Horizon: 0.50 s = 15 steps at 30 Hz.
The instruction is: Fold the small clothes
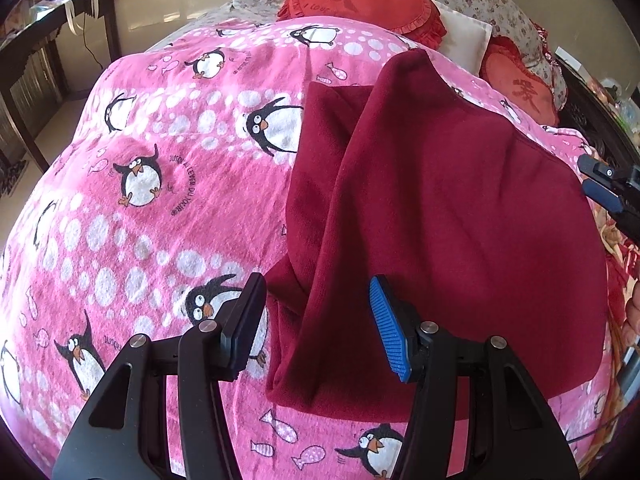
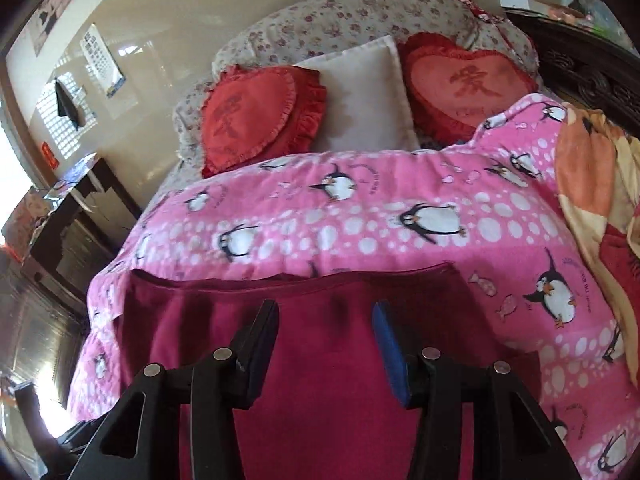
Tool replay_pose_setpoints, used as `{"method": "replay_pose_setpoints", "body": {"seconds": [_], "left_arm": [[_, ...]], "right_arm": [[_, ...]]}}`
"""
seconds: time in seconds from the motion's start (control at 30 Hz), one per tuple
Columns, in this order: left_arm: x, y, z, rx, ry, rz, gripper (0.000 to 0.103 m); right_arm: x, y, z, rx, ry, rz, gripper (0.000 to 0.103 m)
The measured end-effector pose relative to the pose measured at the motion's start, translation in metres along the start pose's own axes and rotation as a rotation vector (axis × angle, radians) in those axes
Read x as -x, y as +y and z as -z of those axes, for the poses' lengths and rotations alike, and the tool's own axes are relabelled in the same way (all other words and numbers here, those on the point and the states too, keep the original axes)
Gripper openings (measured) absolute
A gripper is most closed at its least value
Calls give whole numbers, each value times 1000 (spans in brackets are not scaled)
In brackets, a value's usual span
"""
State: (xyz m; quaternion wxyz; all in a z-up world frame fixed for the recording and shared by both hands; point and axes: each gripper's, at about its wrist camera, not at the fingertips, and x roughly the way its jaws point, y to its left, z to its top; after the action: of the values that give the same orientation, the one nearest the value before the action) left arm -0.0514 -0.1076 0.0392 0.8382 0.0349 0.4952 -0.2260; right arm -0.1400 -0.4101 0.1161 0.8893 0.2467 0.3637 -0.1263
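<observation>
A dark red garment (image 1: 440, 200) lies partly folded on a pink penguin blanket (image 1: 140, 240), with a long fold ridge running from its far corner toward me. My left gripper (image 1: 316, 284) hangs open just above the garment's near left edge, and its pads do not press the cloth. In the right wrist view the same garment (image 2: 200, 320) spreads under my right gripper (image 2: 325, 306), which stands open above it with nothing held. The right gripper (image 1: 586, 176) also shows at the right edge of the left wrist view, beside the garment's right side.
Two red heart cushions (image 2: 256, 120) (image 2: 468, 84) and a white pillow (image 2: 360, 92) lean on a floral bolster (image 2: 360, 16) at the bed's head. A dark side table (image 1: 48, 40) stands left of the bed. An orange blanket (image 2: 592, 184) lies at the right.
</observation>
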Motion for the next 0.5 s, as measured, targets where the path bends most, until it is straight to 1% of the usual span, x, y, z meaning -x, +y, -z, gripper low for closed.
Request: {"method": "replay_pose_setpoints", "body": {"seconds": [0.07, 0.13, 0.2, 0.3, 0.47, 0.5], "left_arm": [[2, 1, 3, 0, -1, 3, 54], [5, 2, 5, 0, -4, 6, 54], [8, 5, 10, -2, -12, 2, 54], [12, 10, 14, 1, -22, 3, 54], [12, 21, 19, 25, -16, 20, 54], [12, 23, 19, 33, -15, 22, 54]], "right_arm": [[-7, 25, 6, 26, 51, -68, 47], [-15, 50, 16, 64, 91, -104, 47], [-27, 77, 27, 105, 125, -122, 47], [-48, 109, 34, 142, 158, -156, 47], [-87, 151, 35, 215, 188, -131, 47], [-94, 153, 31, 220, 189, -126, 47]]}}
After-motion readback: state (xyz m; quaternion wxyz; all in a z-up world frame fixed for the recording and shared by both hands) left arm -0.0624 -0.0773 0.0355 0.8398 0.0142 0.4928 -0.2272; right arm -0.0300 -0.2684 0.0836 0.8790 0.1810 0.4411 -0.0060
